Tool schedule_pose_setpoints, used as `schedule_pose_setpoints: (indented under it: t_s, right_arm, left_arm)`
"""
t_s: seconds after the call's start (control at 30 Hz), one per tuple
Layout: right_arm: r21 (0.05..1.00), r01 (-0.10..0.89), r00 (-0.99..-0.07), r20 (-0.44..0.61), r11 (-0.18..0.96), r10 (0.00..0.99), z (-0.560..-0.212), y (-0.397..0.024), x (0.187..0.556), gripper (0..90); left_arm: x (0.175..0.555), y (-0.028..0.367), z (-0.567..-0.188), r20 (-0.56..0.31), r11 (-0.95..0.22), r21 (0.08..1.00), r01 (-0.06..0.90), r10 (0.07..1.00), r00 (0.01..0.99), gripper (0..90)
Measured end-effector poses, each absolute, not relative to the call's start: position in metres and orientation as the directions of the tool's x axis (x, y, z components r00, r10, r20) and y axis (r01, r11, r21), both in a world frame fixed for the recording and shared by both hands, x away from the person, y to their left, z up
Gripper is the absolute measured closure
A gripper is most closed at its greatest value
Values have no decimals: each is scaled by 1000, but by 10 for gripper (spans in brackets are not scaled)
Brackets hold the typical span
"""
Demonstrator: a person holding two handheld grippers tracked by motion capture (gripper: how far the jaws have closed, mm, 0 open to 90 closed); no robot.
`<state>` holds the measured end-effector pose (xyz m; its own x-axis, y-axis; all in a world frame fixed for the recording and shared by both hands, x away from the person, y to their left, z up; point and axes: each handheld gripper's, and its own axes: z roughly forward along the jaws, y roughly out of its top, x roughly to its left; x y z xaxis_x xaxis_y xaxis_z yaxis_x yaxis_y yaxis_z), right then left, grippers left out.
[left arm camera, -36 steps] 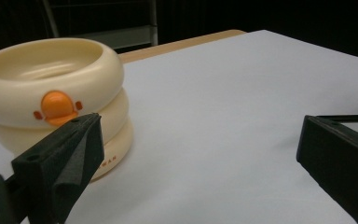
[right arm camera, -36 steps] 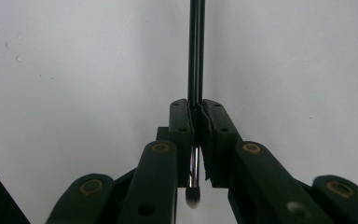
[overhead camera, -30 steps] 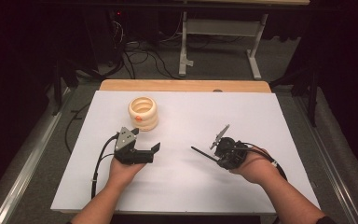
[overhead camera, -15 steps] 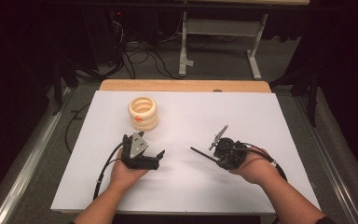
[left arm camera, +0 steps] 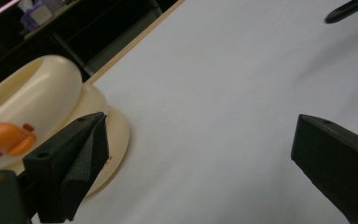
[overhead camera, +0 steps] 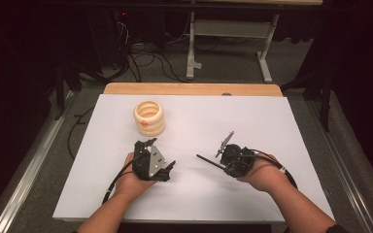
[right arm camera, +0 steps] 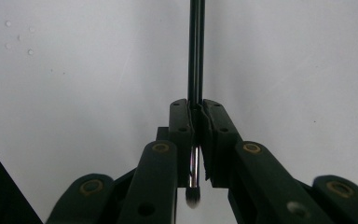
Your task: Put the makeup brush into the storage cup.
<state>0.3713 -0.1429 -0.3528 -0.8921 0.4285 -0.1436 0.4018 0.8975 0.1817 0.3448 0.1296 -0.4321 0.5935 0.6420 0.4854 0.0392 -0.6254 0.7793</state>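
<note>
A cream ring-shaped toy (overhead camera: 149, 116) with an orange mark stands on the white table top (overhead camera: 252, 116), far left of centre. My left gripper (overhead camera: 159, 154) lies just in front of it, open and holding nothing. In the left gripper view the toy (left arm camera: 32, 107) sits beside the left jaw, outside the wide gap of the left gripper (left arm camera: 200, 119). My right gripper (overhead camera: 222, 164) is shut on a thin black rod (overhead camera: 206, 160) that points left toward the other hand. The right gripper (right arm camera: 196, 105) pinches that rod (right arm camera: 196, 46) between its pads.
The rod's tip (left arm camera: 349, 9) shows at the top right of the left gripper view. A wooden edge (overhead camera: 194, 89) runs along the far side of the table. Beyond it are floor cables (overhead camera: 145, 63) and a metal stand (overhead camera: 228, 34).
My left gripper has shifted a little to the right and turned, its jaws now angled toward the toy. The right hand and the rod have stayed in place.
</note>
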Motion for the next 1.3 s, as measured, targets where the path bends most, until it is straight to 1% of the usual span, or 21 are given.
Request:
schedule_pose_setpoints:
  t_s: [0.17, 0.43, 0.57, 0.8, 0.87, 1.0, 1.1, 1.3]
  right_arm:
    - [184, 395, -895, -145, 900, 422, -353, -142, 371, 858]
    - [182, 394, -896, -145, 901, 421, -351, -141, 369, 858]
    - [178, 391, -896, -150, 903, 418, -351, -141, 369, 858]
    - [161, 392, -897, -150, 906, 415, -352, -141, 368, 858]
    - [171, 387, -899, -149, 906, 412, -352, -141, 369, 858]
    - [158, 385, -900, -156, 909, 408, -352, -139, 368, 857]
    - [151, 382, -902, -152, 912, 403, -354, -138, 367, 857]
    - [151, 370, -908, -151, 917, 391, -353, -134, 367, 857]
  left_arm:
    - [337, 119, -433, 577, -690, 722, -46, 565, 590, 72]
    - [331, 110, -436, 656, -751, 653, -101, 494, 571, 86]
    - [328, 107, -437, 693, -770, 624, -130, 470, 546, 88]
    - [322, 100, -438, 769, -820, 544, -176, 405, 494, 110]
    - [321, 99, -438, 778, -826, 533, -183, 393, 490, 123]
    - [320, 98, -438, 793, -836, 514, -192, 378, 479, 138]
    - [320, 99, -436, 789, -830, 521, -196, 381, 482, 153]
    - [317, 97, -436, 821, -849, 478, -224, 341, 458, 168]
